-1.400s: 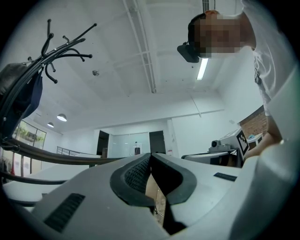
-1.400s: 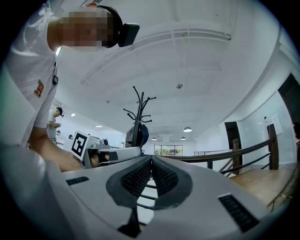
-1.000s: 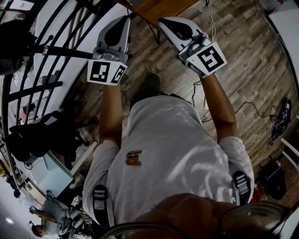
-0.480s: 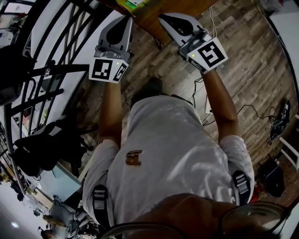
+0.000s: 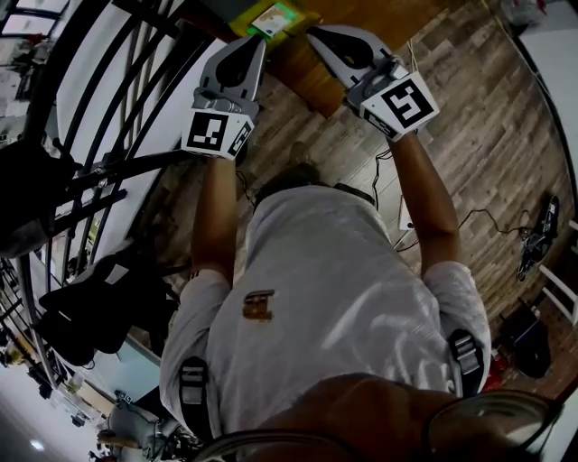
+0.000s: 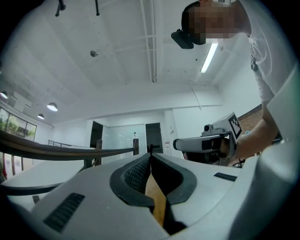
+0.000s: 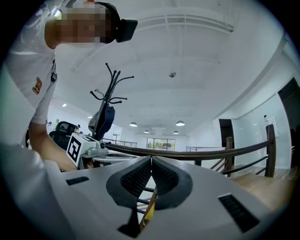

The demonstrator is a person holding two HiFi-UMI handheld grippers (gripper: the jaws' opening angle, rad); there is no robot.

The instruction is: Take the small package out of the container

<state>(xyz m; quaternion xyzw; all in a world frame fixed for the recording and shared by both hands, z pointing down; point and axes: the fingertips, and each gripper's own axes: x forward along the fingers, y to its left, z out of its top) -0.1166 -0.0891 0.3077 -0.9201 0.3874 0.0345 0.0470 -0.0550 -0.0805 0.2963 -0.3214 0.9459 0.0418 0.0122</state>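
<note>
Clenched on nothing, left tool (image 5: 256, 43) and right tool (image 5: 318, 38), held level side by side, aimed for a reach toward the far counter (image 5: 361, 18). Presumably inside the green container (image 5: 271, 18) there: the small package, not clearly made out.

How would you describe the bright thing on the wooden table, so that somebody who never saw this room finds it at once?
Find the brown wooden table at the top of the head view. Near its left end, ahead of the left hand-held gripper, lies a yellow-green object with a pale rectangle on top. It alone is bright; everything around is brown, grey or black.
</note>
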